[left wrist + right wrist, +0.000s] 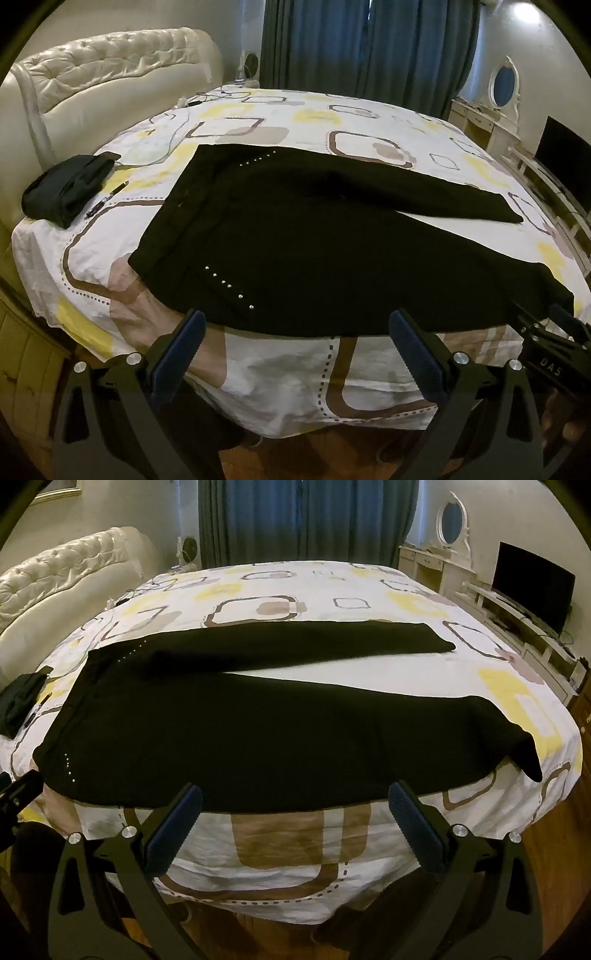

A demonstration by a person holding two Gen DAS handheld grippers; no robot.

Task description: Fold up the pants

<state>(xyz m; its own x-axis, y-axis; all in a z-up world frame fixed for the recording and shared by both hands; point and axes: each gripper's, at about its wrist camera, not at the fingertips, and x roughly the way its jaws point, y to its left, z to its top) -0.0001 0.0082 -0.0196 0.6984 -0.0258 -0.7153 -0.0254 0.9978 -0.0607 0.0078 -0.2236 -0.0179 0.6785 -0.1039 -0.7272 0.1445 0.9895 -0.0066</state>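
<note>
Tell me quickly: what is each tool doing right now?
Left tool: open, holding nothing, at the near edge of the pants.
Right tool: open, holding nothing, also at that edge.

Matt black cloth on a printed cotton-like sheet

The pants (pixel 295 236) are matt black cloth with small shiny metal-looking studs near the waist, lying on the bed (pixel 280 110) with its smooth, lightly creased printed sheet. Beyond the pants, the headboard (pixel 110 70) is glossy tufted cream leather-like padding. Both the left gripper (pixel 295 328) and right gripper (pixel 295 805) are matt black plastic with ribbed blue pads (pixel 406 808) and bright metal screw heads.
</note>
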